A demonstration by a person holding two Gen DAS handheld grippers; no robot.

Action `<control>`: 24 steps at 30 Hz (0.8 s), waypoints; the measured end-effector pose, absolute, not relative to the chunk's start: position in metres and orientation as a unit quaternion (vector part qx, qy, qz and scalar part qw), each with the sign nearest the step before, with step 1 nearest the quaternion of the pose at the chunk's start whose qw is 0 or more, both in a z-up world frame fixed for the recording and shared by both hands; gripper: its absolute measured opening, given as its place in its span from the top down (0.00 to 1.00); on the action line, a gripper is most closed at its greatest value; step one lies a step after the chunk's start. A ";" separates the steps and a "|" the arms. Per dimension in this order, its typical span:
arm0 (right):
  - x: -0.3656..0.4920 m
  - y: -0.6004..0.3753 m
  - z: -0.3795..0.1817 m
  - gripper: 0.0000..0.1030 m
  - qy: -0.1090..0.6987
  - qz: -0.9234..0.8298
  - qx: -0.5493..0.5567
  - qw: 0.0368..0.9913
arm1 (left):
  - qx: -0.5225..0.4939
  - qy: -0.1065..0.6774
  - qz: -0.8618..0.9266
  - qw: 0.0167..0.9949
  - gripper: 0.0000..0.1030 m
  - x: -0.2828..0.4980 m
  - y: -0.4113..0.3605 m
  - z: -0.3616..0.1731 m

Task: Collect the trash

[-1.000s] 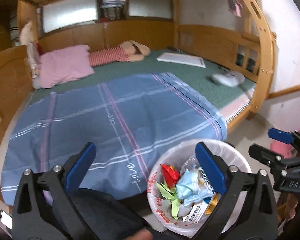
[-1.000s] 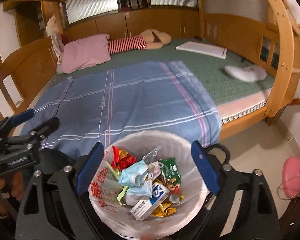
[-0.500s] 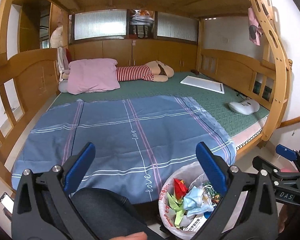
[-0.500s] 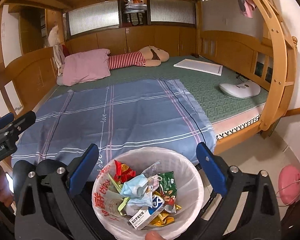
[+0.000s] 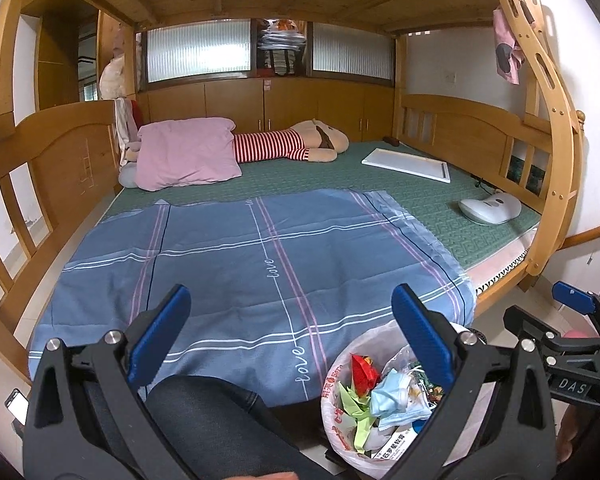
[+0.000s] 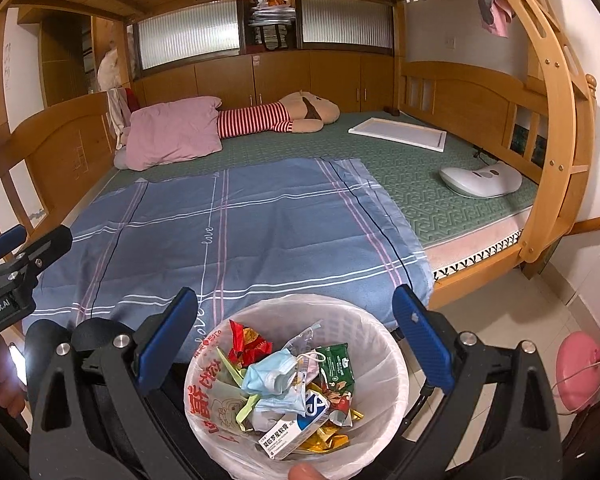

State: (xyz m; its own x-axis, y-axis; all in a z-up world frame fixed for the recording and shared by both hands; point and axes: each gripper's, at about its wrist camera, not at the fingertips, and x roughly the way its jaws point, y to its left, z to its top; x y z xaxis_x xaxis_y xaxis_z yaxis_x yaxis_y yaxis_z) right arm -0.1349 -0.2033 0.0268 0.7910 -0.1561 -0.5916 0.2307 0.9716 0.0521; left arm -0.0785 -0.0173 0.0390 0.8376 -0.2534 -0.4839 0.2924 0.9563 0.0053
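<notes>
A white-lined trash bin [image 6: 374, 330] stands on the floor at the bed's foot, holding wrappers, a blue face mask [image 6: 266, 374], a medicine box [image 6: 290, 434] and folded paper. It also shows in the left wrist view [image 5: 340, 376]. My right gripper [image 6: 296, 340] is open and empty above the bin. My left gripper [image 5: 288, 338] is open and empty, raised over the blue sheet [image 5: 260, 272], left of the bin. Each gripper shows at the edge of the other's view.
The wooden bunk bed [image 5: 556, 168] holds a pink pillow [image 5: 186, 152], a striped plush toy [image 5: 288, 146], a white board [image 5: 408, 164] and a white device [image 5: 490, 208]. A person's dark-trousered knee [image 5: 204, 412] is at the bottom. A pink object [image 6: 580, 368] sits on the floor at right.
Both grippers have lifted and tilted up from the bin, so more of the bed shows. Both stay open and empty.
</notes>
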 end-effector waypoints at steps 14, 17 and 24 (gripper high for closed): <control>-0.134 -0.203 0.026 0.07 0.308 -0.102 0.061 0.944 | 0.041 0.248 -0.144 0.957 0.03 -0.077 -0.016 0.039; -0.134 -0.201 0.025 0.07 0.308 -0.103 0.061 0.944 | 0.041 0.248 -0.143 0.957 0.03 -0.078 -0.016 0.039; -0.134 -0.202 0.025 0.07 0.308 -0.103 0.061 0.944 | 0.041 0.248 -0.143 0.957 0.03 -0.078 -0.016 0.038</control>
State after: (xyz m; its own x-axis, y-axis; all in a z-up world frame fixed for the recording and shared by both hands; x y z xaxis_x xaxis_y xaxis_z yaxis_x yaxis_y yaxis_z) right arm -0.1342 -0.2016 0.0253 0.7892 -0.1561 -0.5940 0.2317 0.9714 0.0527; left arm -0.0780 -0.0163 0.0382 0.8356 -0.2533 -0.4874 0.2943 0.9557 0.0078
